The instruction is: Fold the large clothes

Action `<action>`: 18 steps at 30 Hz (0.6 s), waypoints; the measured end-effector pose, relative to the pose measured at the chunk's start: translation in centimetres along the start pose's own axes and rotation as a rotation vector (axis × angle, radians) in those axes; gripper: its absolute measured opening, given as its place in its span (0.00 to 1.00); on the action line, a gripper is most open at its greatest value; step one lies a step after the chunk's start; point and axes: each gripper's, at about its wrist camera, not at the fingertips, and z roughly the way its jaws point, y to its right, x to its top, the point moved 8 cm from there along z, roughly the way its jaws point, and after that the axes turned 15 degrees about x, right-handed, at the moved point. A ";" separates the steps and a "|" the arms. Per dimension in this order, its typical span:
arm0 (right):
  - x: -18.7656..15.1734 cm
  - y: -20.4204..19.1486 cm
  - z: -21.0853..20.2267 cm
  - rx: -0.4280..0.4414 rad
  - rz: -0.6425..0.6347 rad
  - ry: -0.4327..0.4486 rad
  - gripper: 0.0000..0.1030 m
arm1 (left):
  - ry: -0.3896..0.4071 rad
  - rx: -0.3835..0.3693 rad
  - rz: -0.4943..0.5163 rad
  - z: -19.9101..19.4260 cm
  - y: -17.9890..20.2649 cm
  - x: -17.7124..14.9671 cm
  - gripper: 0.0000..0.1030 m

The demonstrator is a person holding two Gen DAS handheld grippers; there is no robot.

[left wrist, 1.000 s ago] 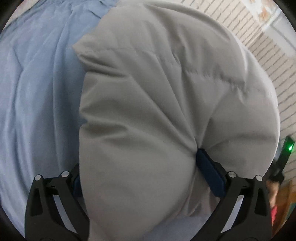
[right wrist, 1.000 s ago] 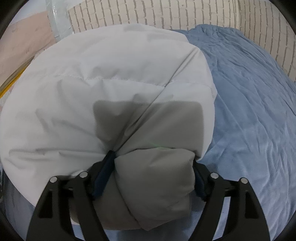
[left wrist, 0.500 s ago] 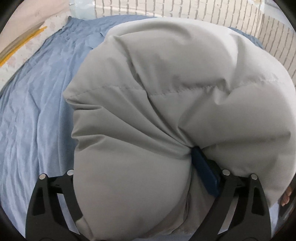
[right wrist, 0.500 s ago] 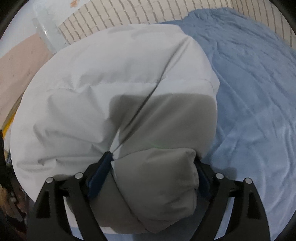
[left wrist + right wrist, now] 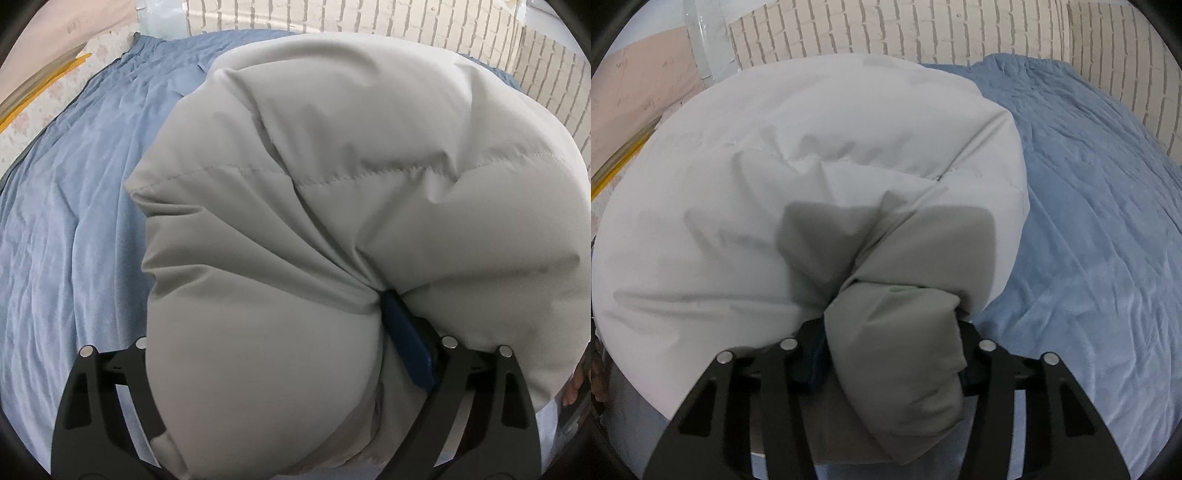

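a: where was the puffy grey jacket (image 5: 332, 206)?

b: bunched on the blue bedsheet (image 5: 74, 221), which spread toward nine o'clock.

a: and the left gripper (image 5: 266, 354)?

b: spread wide, pads pressed into a thick fold.

a: the right gripper (image 5: 890, 347)?

b: closing, squeezing a narrower fold; brick-pattern wall (image 5: 923, 29) at twelve.

no readable text, label, brand, number or sign is shown in either view. faint dark marks are seen on the pinkish panel (image 5: 639, 77) at the upper left of the right wrist view, and again on the same panel (image 5: 74, 26) in the left wrist view, but they are too small and blurred to be read. nothing is printed on the visible surface of the pale padded jacket (image 5: 332, 184) or on the blue sheet (image 5: 1089, 221).
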 end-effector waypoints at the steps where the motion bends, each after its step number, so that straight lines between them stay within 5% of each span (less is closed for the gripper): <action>1: -0.2 -0.3 -0.1 0.000 0.002 0.000 0.50 | -0.002 -0.003 -0.003 0.2 0.3 0.4 0.91; 12: 0.0 0.4 0.0 0.030 0.030 0.006 0.63 | -0.119 -0.105 -0.074 2.3 -1.1 0.4 0.97; 18: 1.1 1.1 1.7 0.092 0.108 0.033 0.69 | -0.110 -0.148 -0.115 4.2 0.3 2.0 0.97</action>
